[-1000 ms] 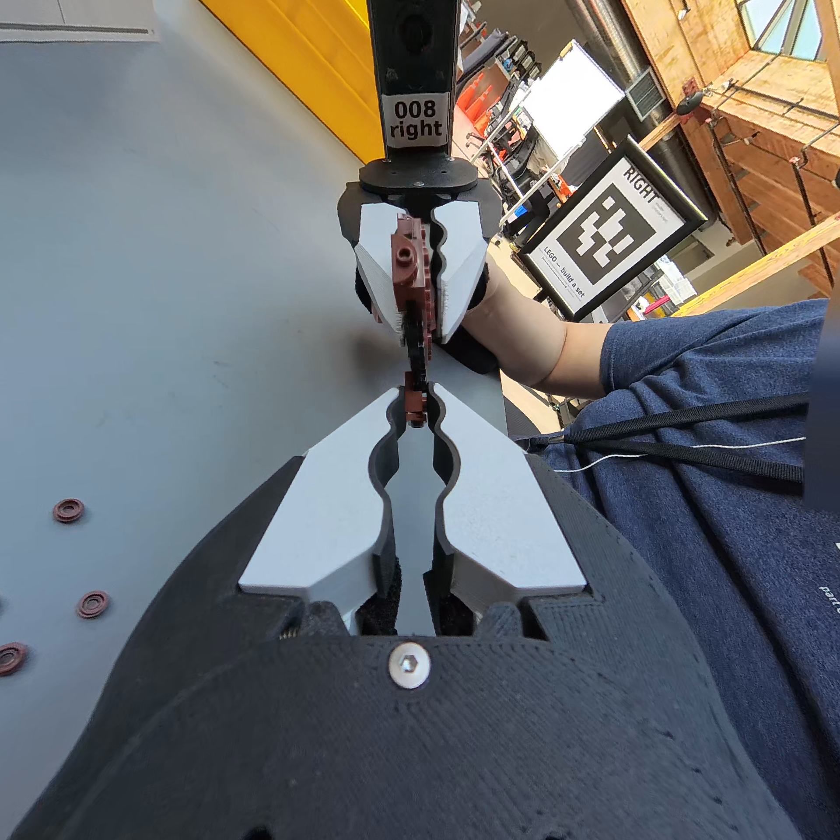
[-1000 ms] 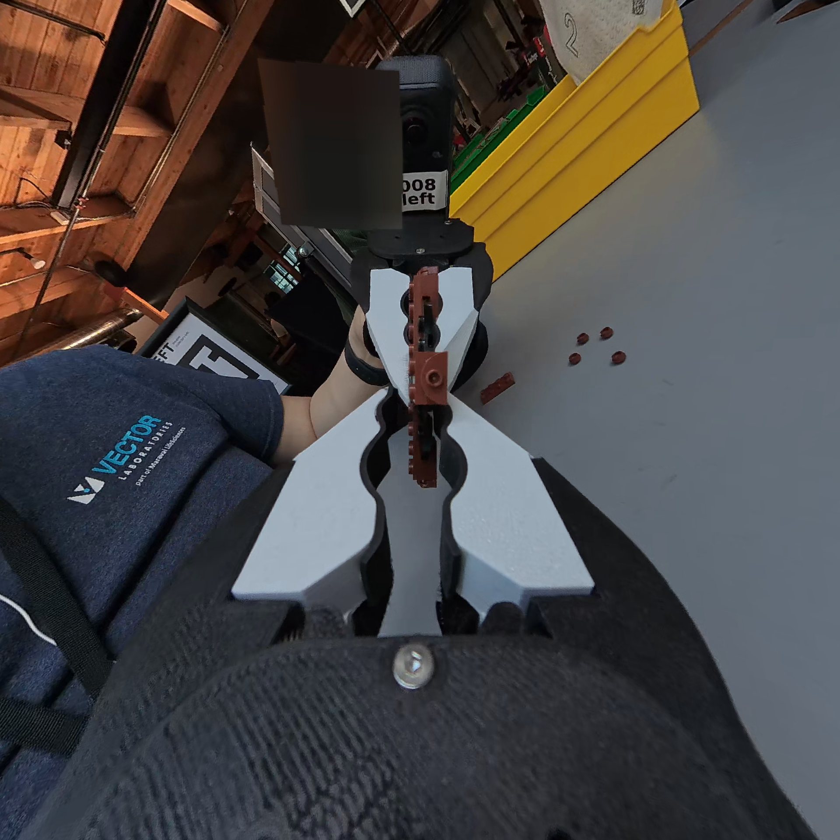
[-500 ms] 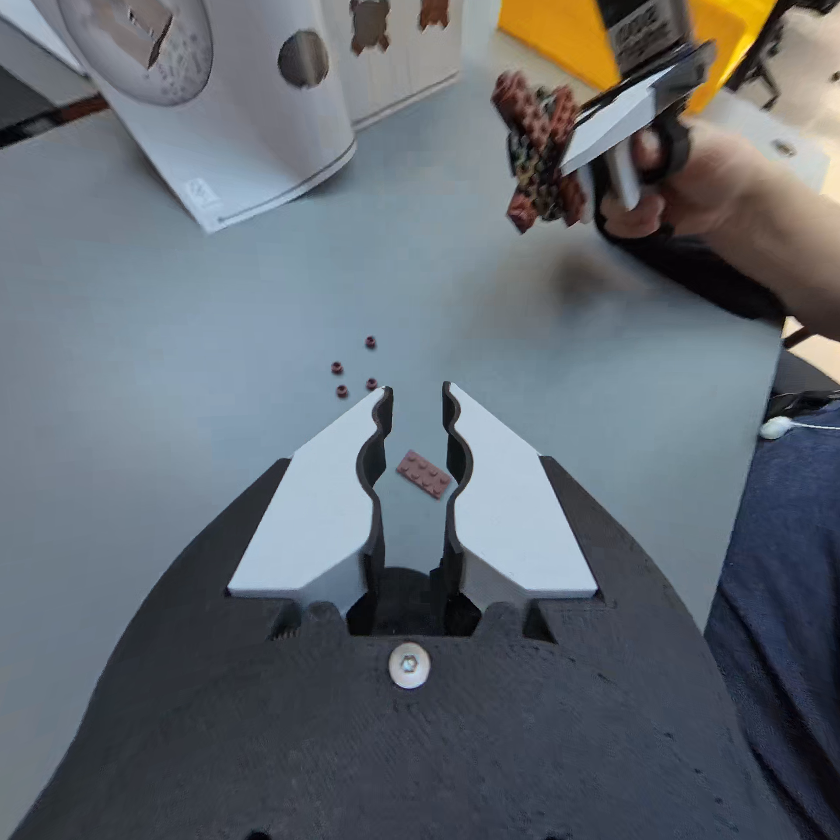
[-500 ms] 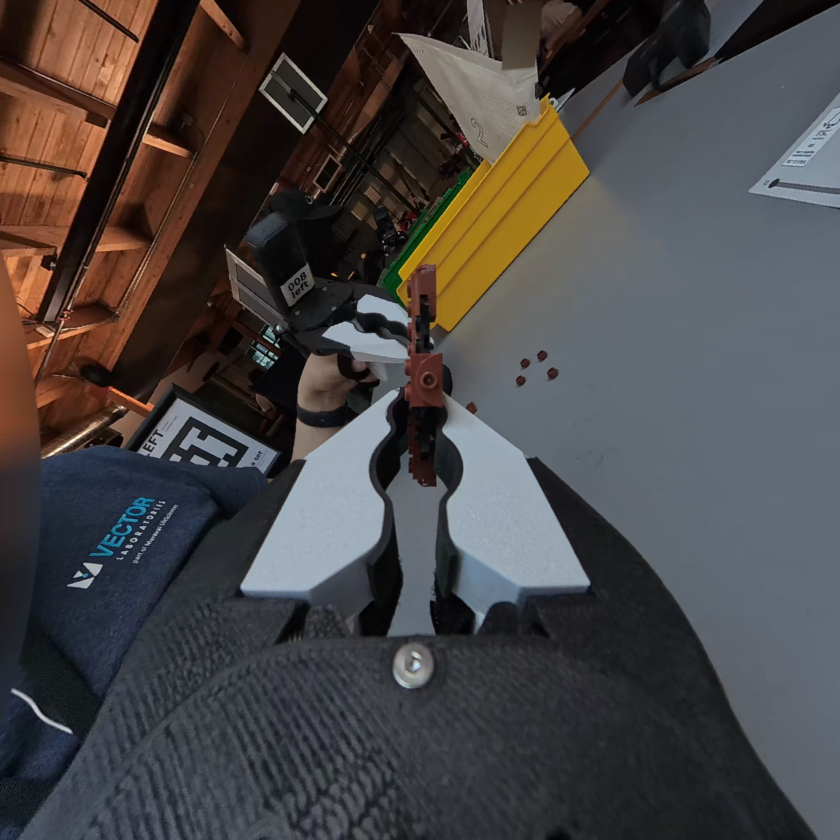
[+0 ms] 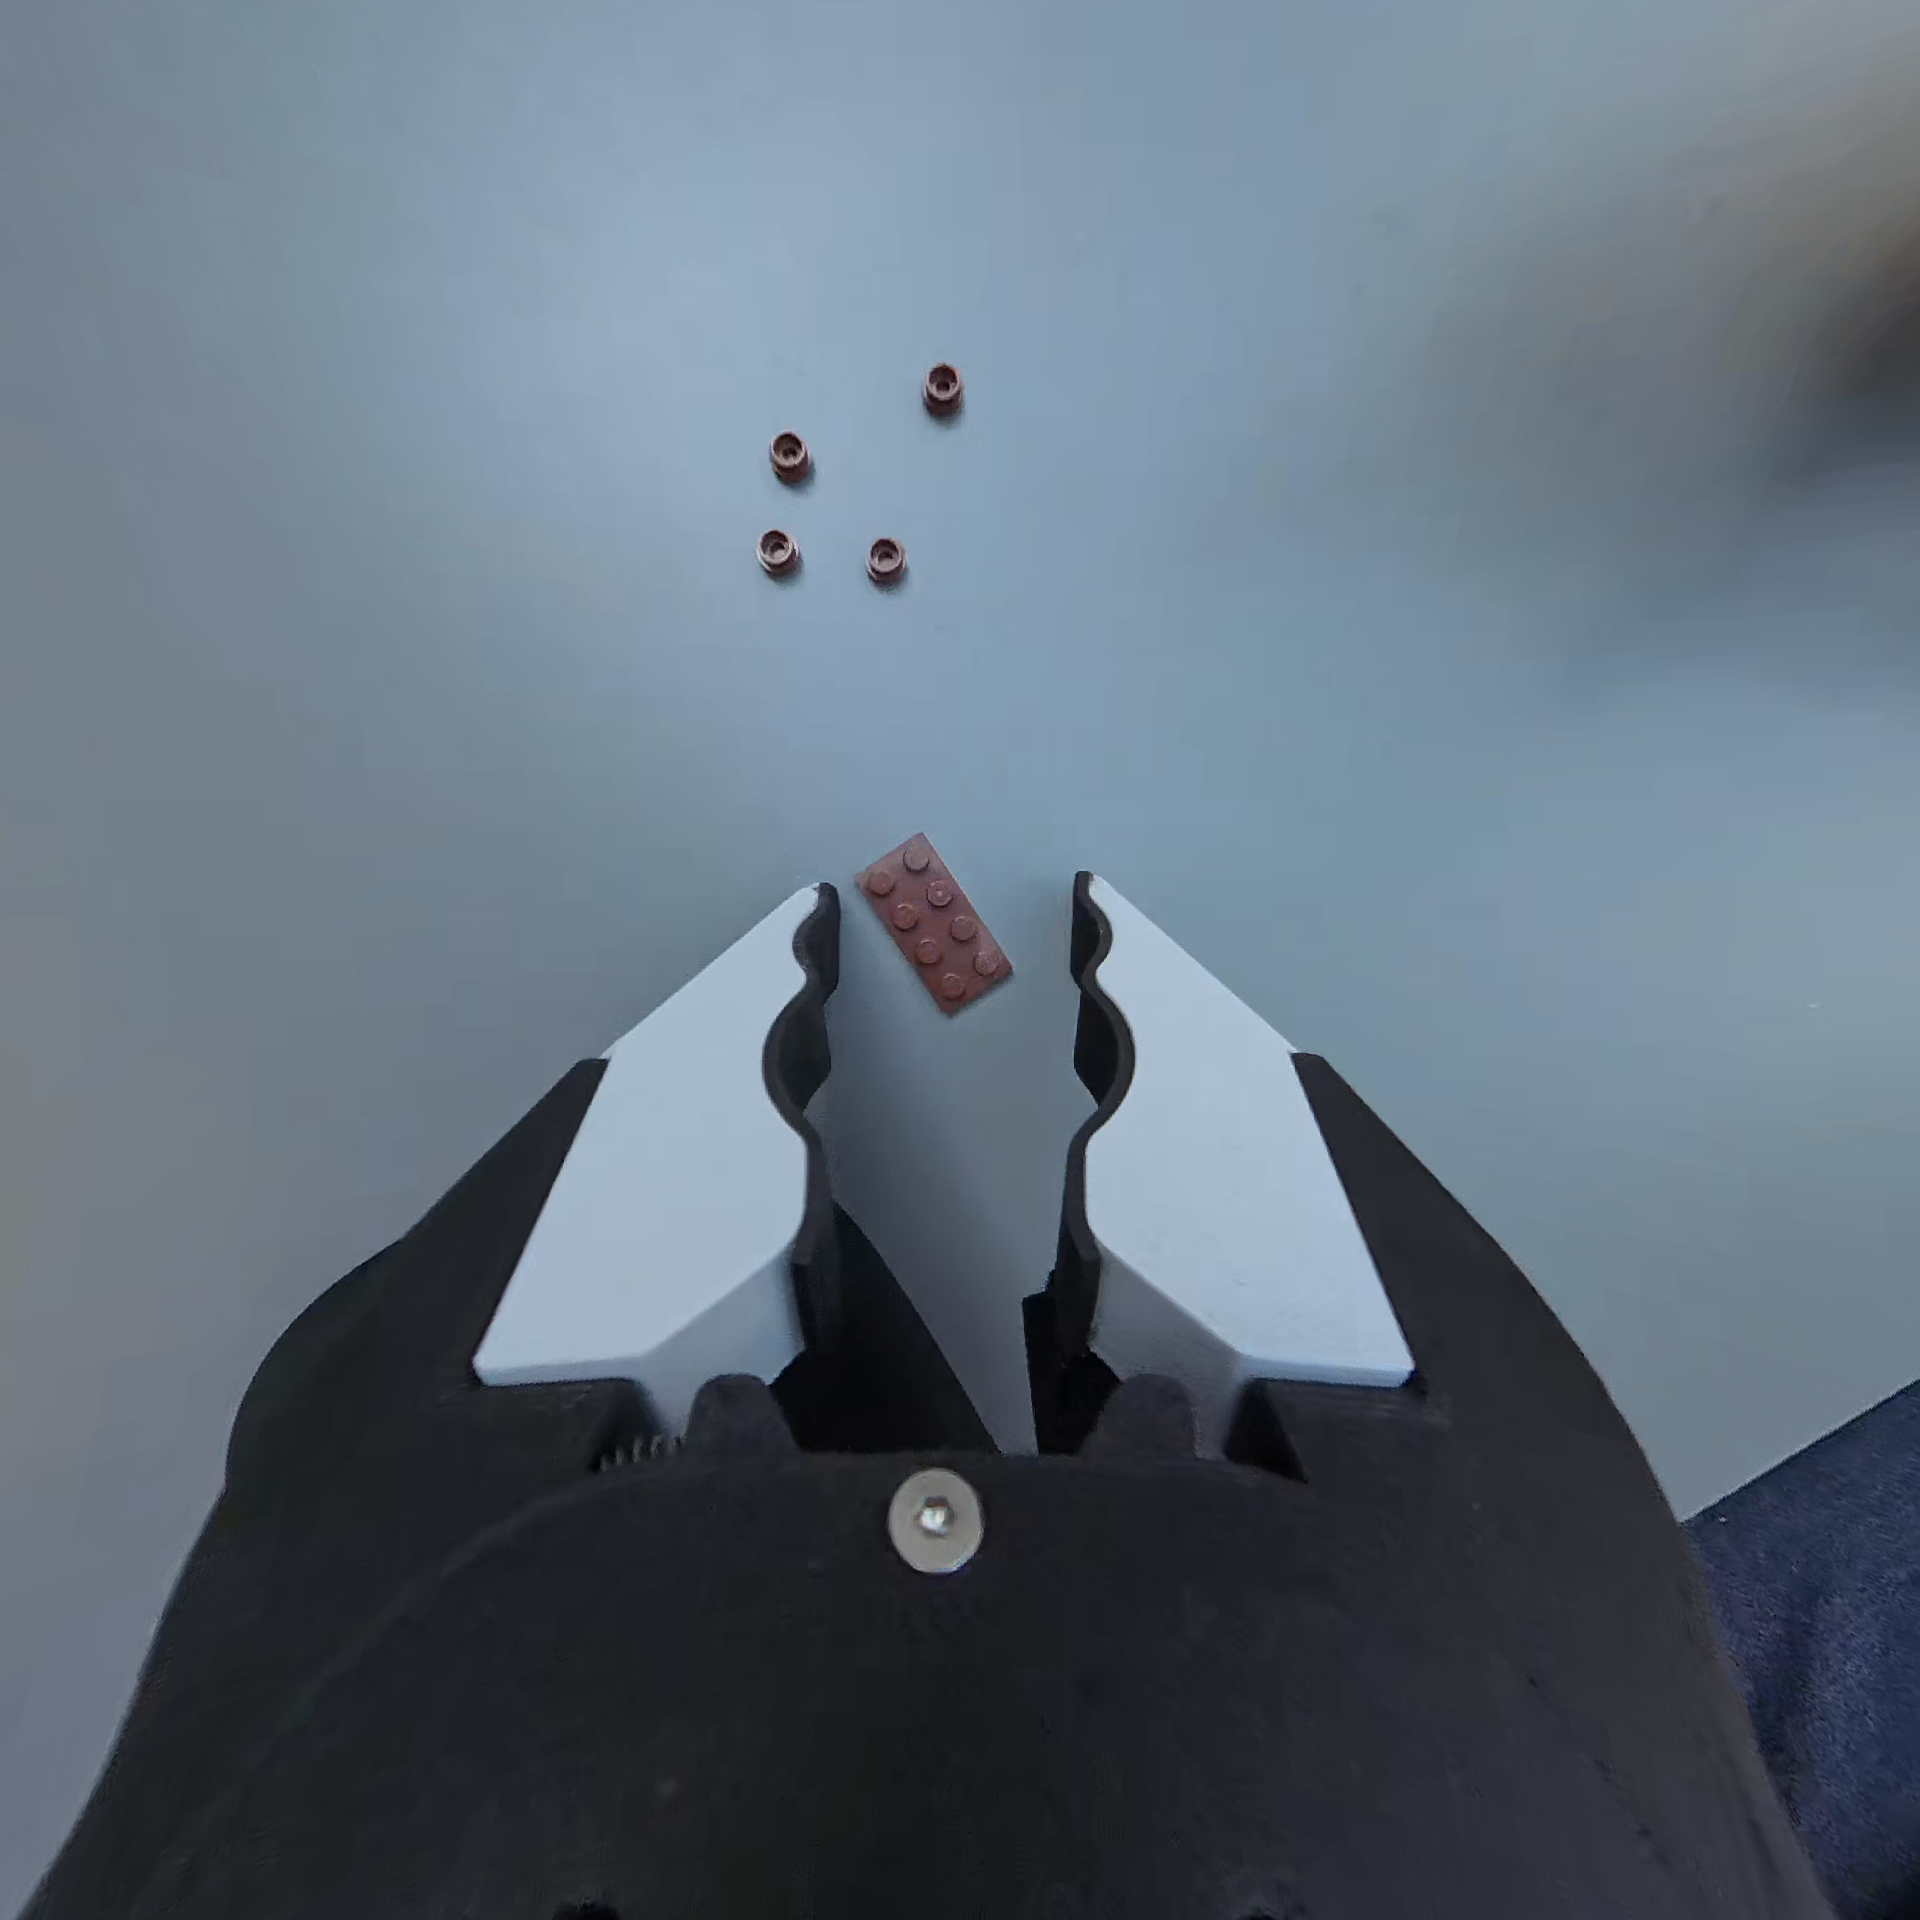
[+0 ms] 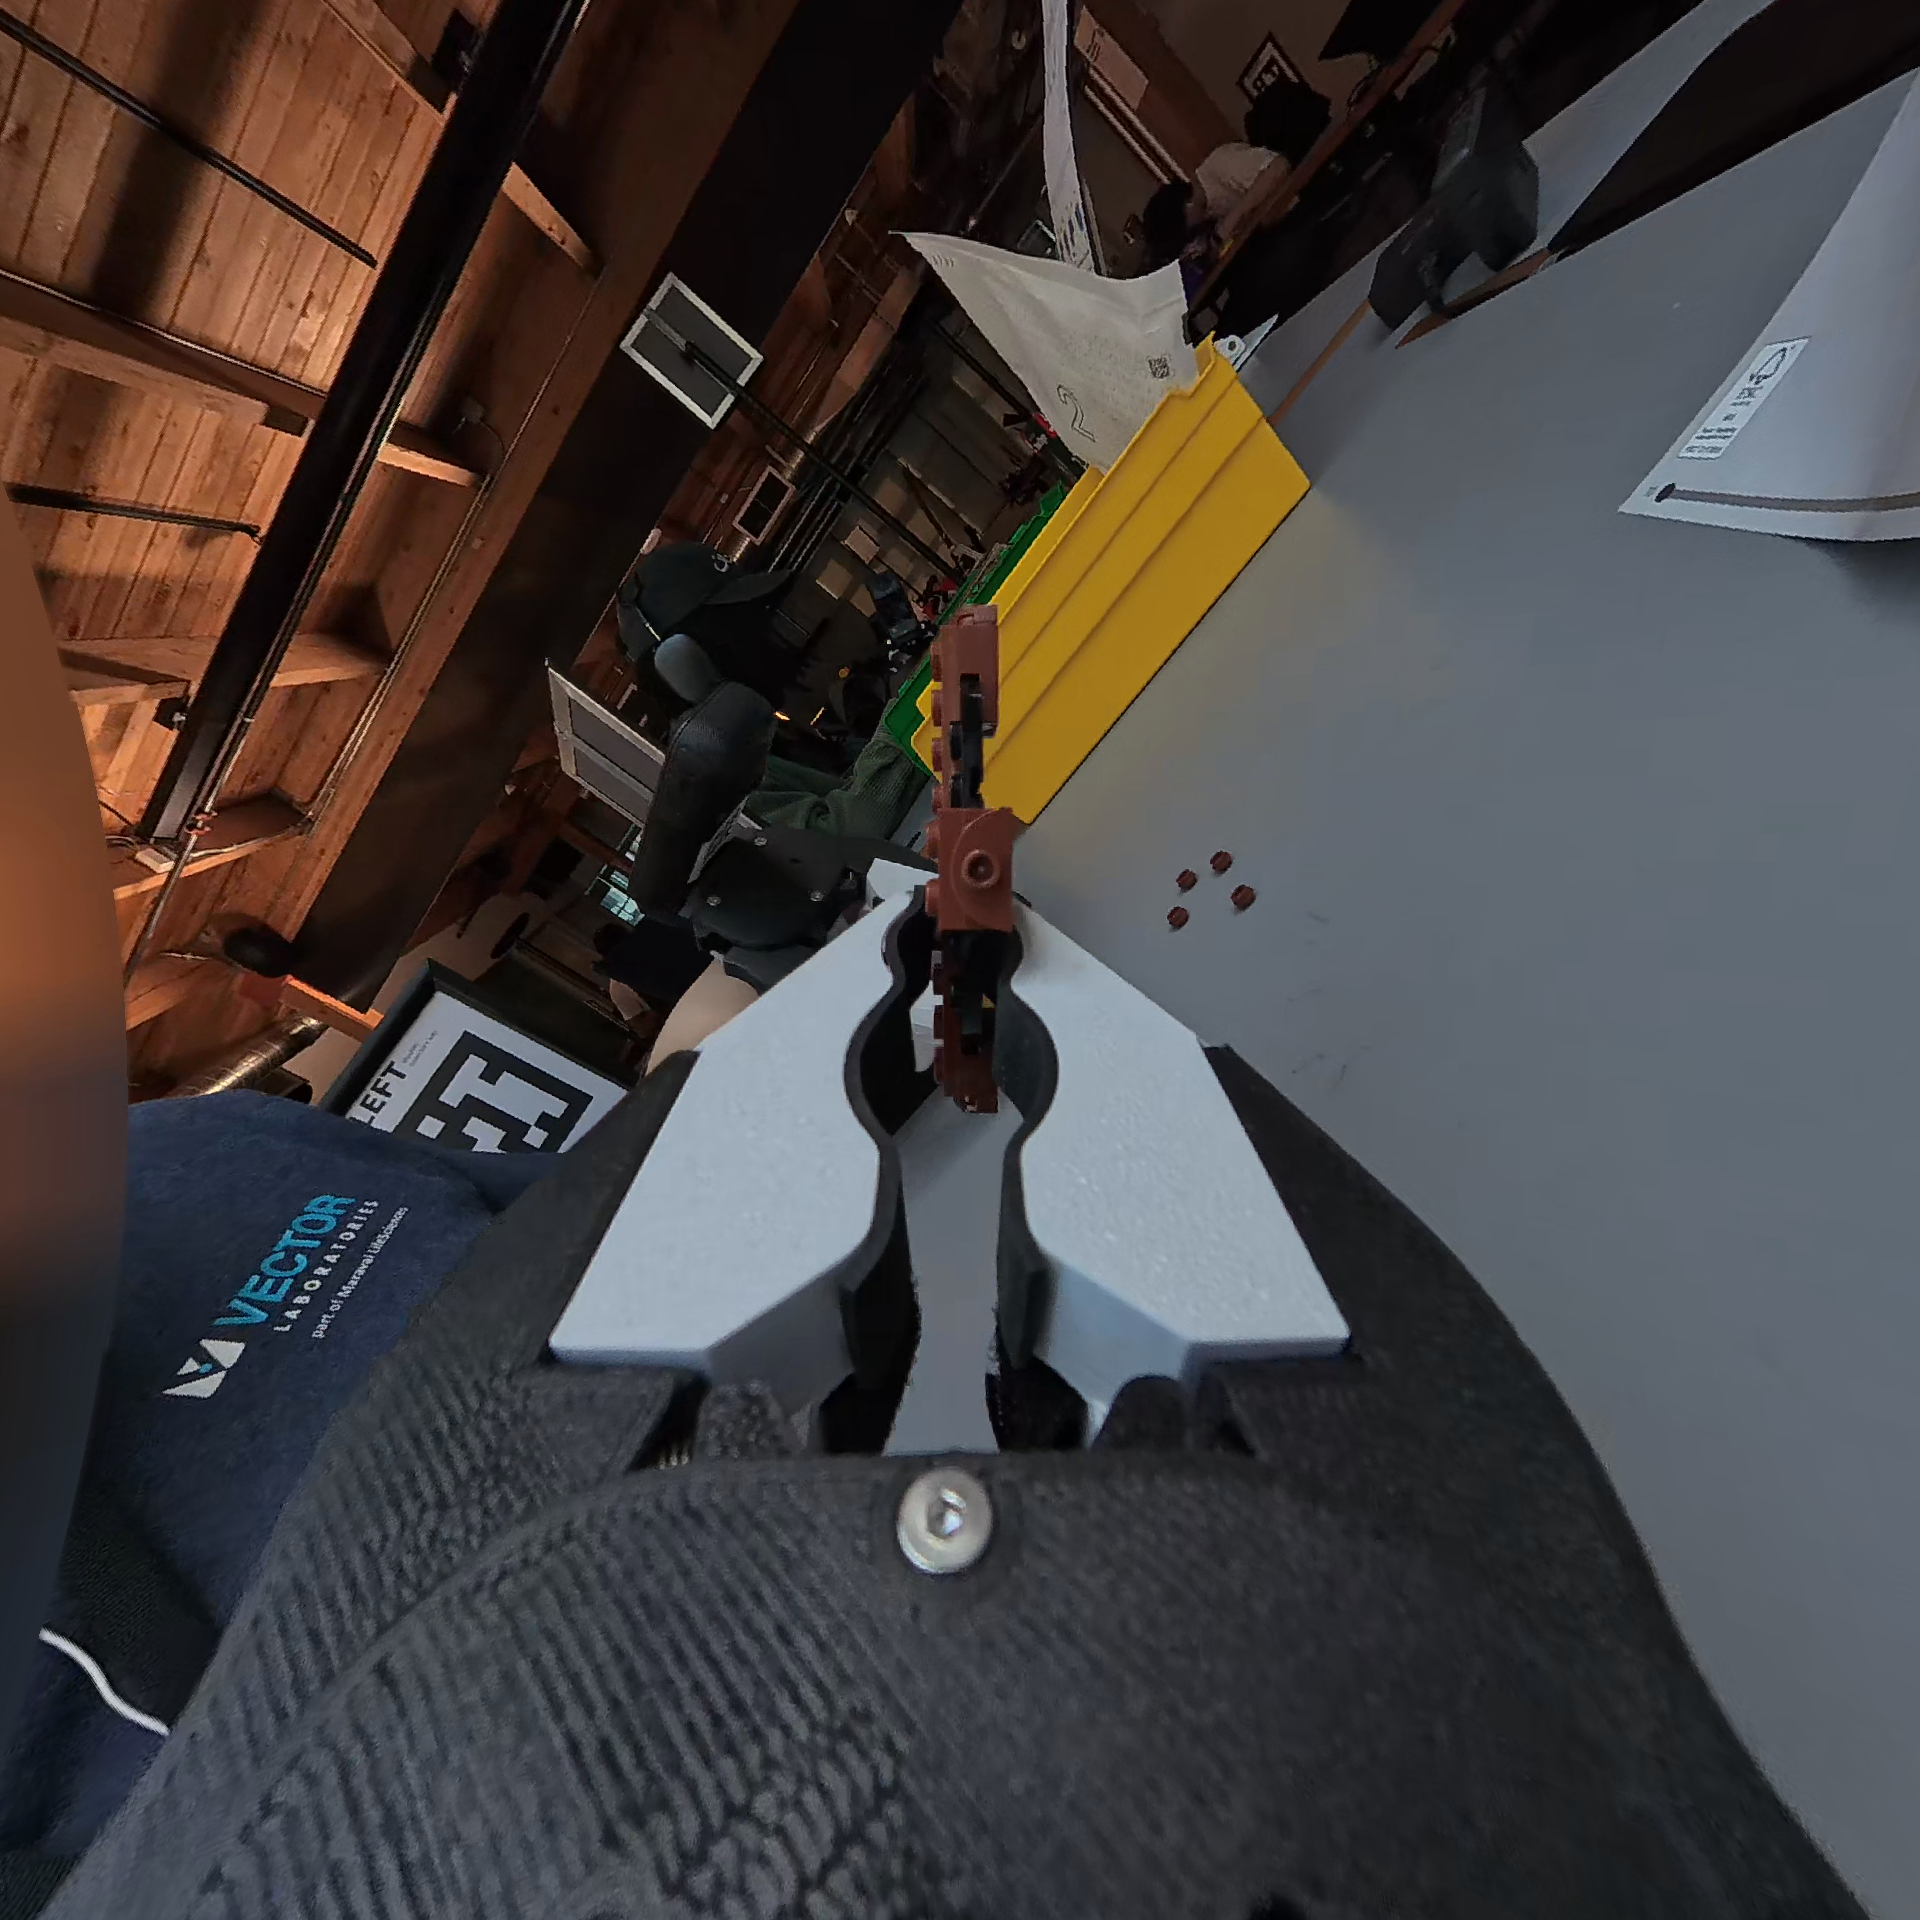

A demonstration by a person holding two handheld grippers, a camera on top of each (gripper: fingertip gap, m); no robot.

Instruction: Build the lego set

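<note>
Holding white bag (image 6: 1081, 343): yellow bin (image 6: 1132, 582) on table (image 6: 1558, 935).

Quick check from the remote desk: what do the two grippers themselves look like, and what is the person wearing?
Both match: the left gripper and right gripper have pale grey wedge-shaped fingers with wavy black inner pads, on a textured black body carrying one silver screw. The person wears a navy top with a printed chest logo.
</note>
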